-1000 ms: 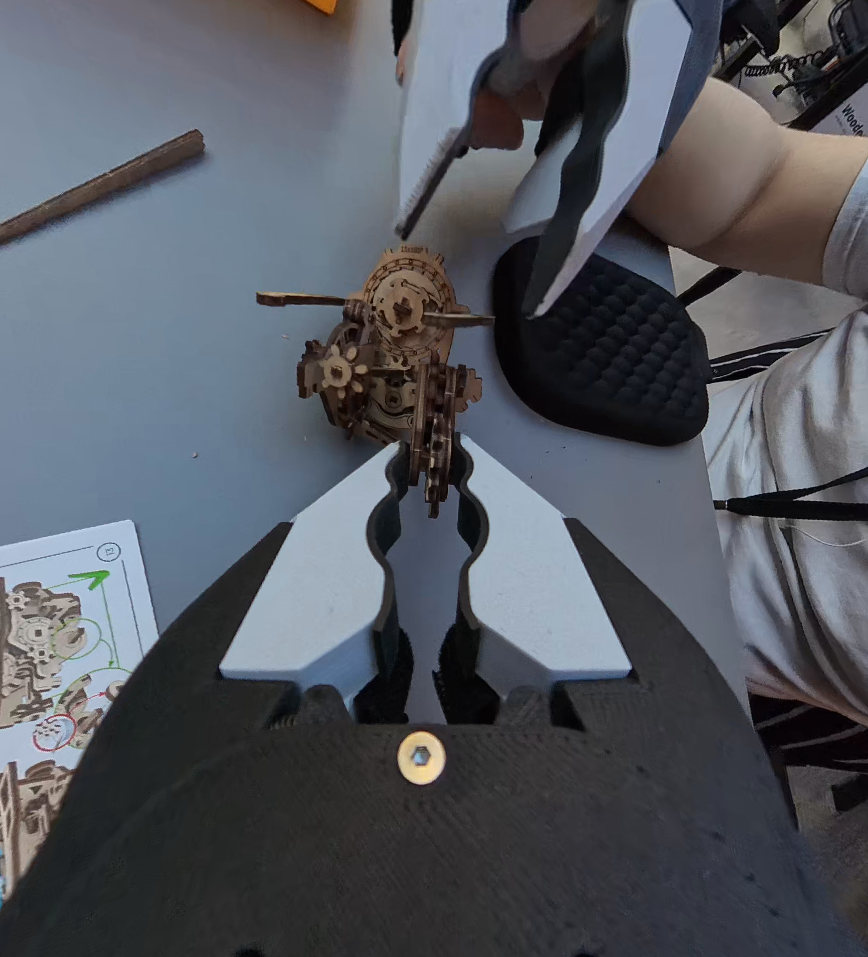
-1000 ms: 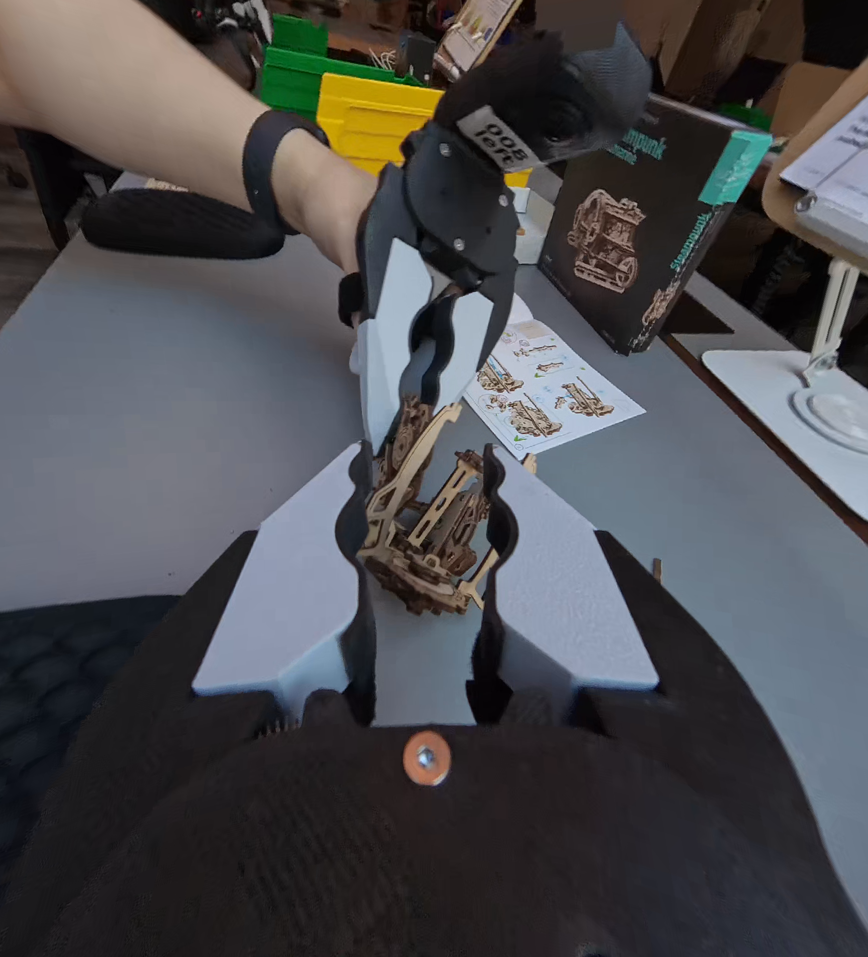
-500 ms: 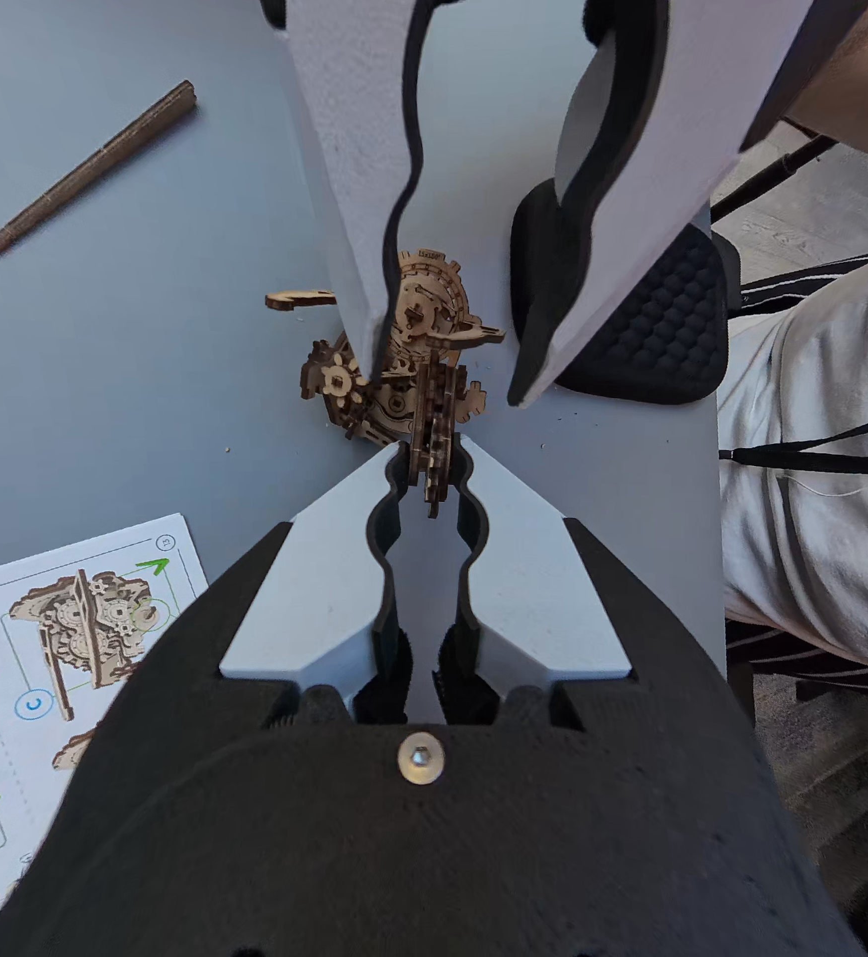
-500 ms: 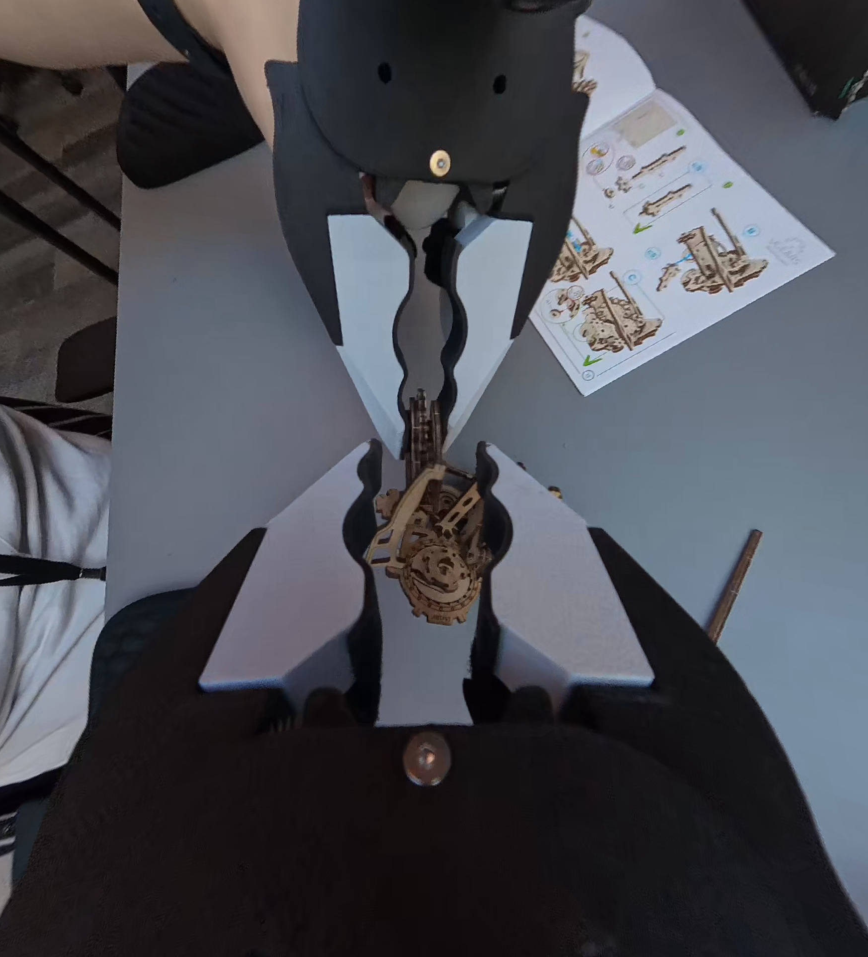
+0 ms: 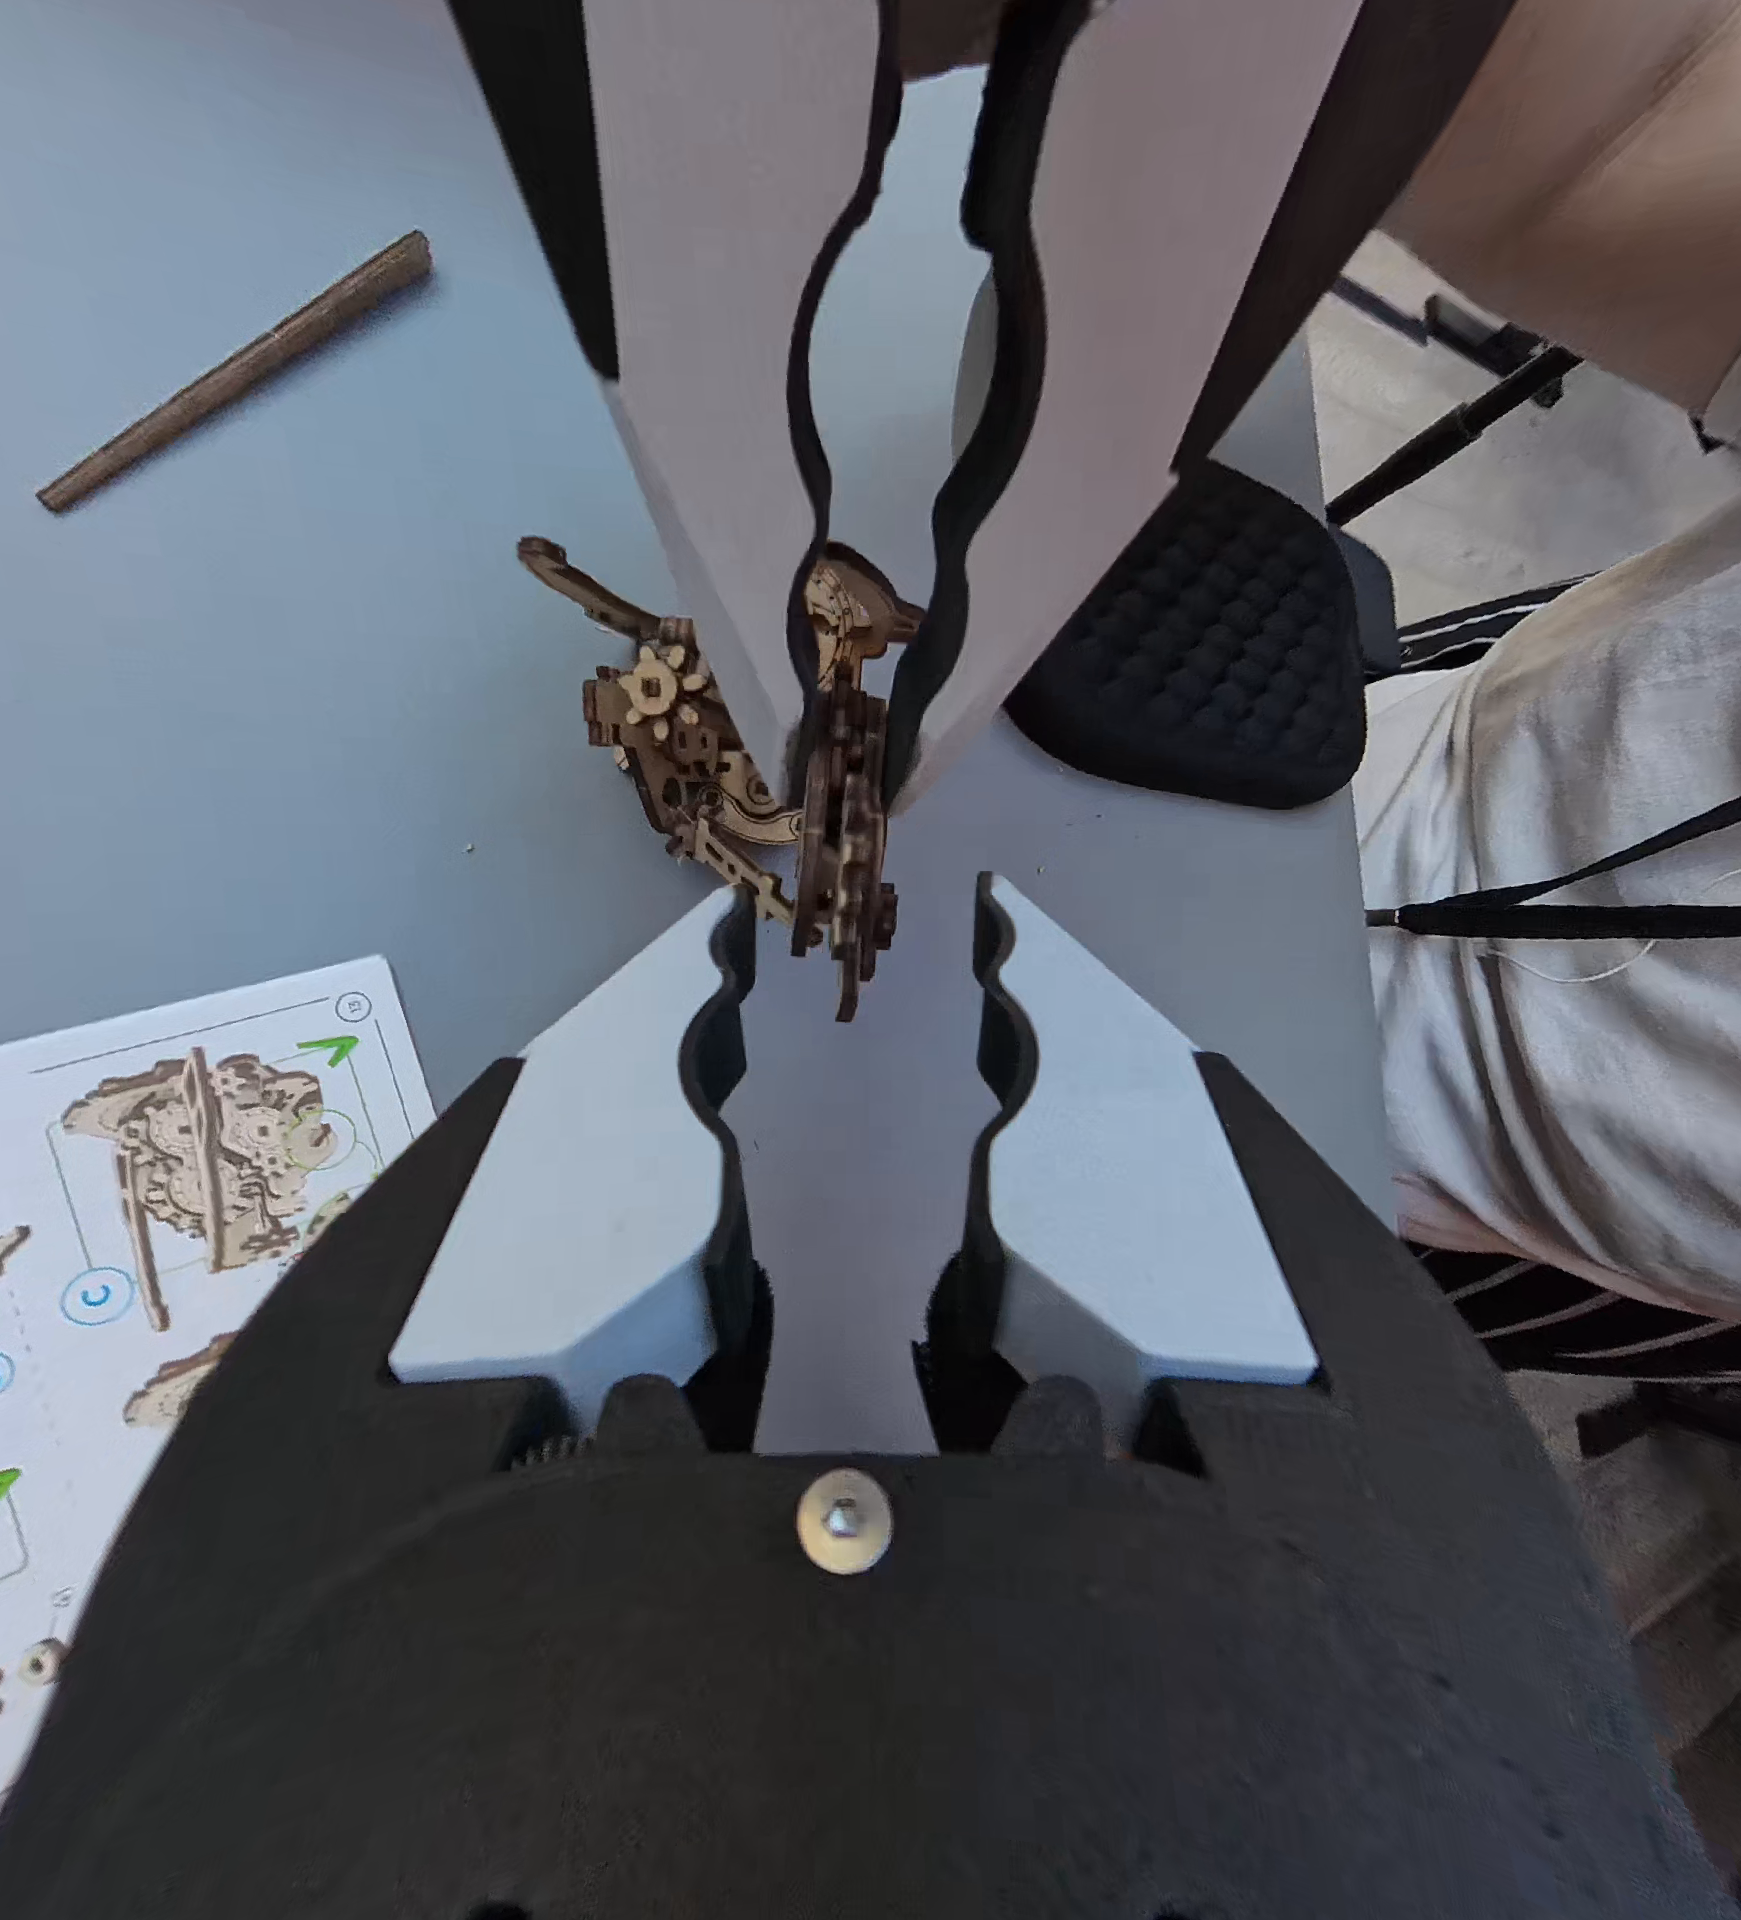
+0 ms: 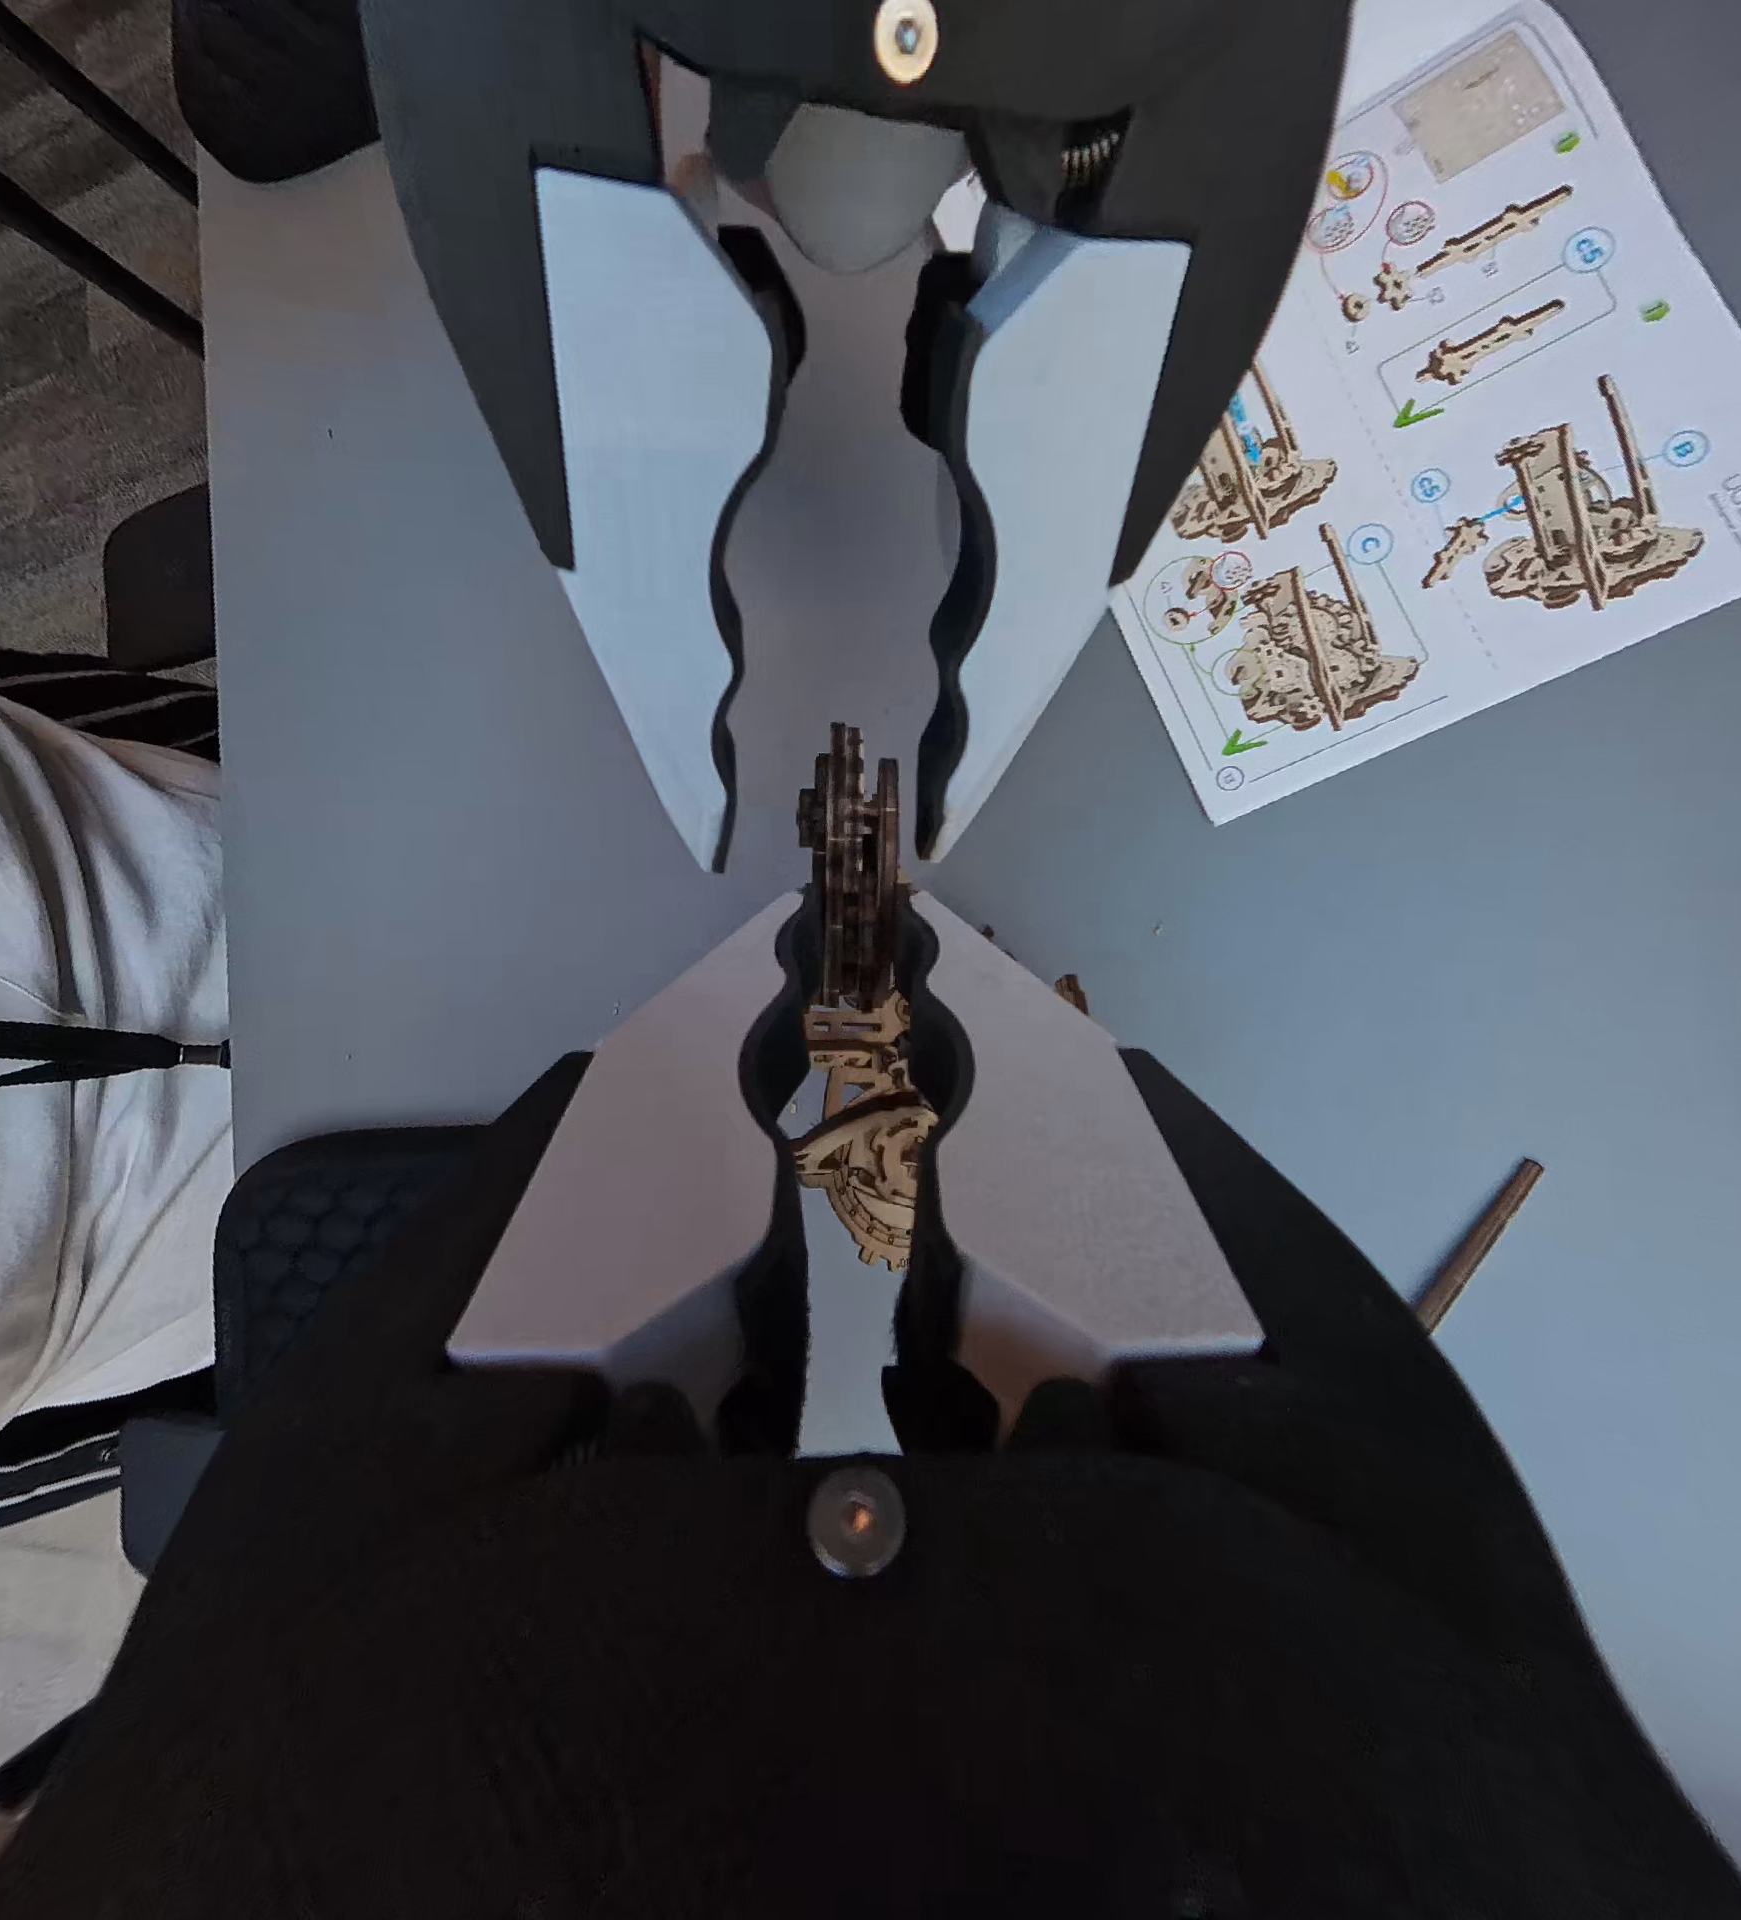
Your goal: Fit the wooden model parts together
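Note:
The wooden model [image 5: 700, 748] is a small brown gear assembly with a dark gear stack [image 5: 845, 873] sticking out of it. My right gripper [image 6: 858, 914] is shut on the model [image 6: 861, 1091] and holds it over the grey table [image 5: 222, 727]. In the left wrist view the right gripper [image 5: 845, 769] comes down from the top. My left gripper [image 5: 858, 899] is open, its tips either side of the gear stack and not touching it. In the right wrist view the left gripper [image 6: 824, 857] faces mine with the gear stack [image 6: 850, 831] between its tips.
A dark wooden stick [image 5: 232, 374] lies on the table; it also shows in the right wrist view [image 6: 1479, 1242]. An instruction sheet [image 5: 118, 1195] lies beside the left gripper. A black padded armrest [image 5: 1198, 665] and a person in a white shirt [image 5: 1572, 935] are at the table edge. The dark wooden stick [image 5: 232, 374] is about 15 cm from both grippers' fingertips.
My left gripper has opened and let go of the gear stack. My right gripper has closed on the model and now holds it. Both grippers have drawn closer, tip to tip.

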`<control>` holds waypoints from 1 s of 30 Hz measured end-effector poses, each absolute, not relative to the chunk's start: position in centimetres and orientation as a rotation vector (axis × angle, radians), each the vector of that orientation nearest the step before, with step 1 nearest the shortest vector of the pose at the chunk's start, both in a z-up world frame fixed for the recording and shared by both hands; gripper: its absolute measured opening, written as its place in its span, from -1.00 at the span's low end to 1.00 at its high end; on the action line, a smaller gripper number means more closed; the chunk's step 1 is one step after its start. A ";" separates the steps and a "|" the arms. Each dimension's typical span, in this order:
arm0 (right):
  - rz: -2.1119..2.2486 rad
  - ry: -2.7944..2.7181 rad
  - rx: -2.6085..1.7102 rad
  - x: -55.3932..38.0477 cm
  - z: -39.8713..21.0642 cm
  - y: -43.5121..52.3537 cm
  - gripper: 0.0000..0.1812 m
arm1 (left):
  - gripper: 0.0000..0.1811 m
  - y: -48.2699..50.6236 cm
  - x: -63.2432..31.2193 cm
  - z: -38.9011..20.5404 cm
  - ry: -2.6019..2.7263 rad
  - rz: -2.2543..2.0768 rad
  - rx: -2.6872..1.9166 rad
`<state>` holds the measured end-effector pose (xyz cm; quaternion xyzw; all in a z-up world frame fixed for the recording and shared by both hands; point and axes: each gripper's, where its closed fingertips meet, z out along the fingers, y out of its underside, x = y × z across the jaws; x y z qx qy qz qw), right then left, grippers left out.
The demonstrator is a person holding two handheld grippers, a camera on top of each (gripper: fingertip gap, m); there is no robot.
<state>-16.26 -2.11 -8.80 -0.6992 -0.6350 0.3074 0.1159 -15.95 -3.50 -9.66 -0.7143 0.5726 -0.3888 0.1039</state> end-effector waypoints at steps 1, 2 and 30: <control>0.931 -1.839 -2.039 -16.3 -8.5 -2.0 -0.88 | -0.57 -3.3 -16.2 -9.5 1.656 -1.174 -2.095; 0.965 -1.819 -2.025 -16.3 -8.1 -2.0 -0.88 | -0.59 -3.0 -16.4 -9.3 1.610 -1.191 -2.062; 1.131 -1.645 -1.879 -16.8 -6.2 -3.1 -0.70 | -0.80 -4.6 -16.4 -5.9 1.230 -1.371 -1.718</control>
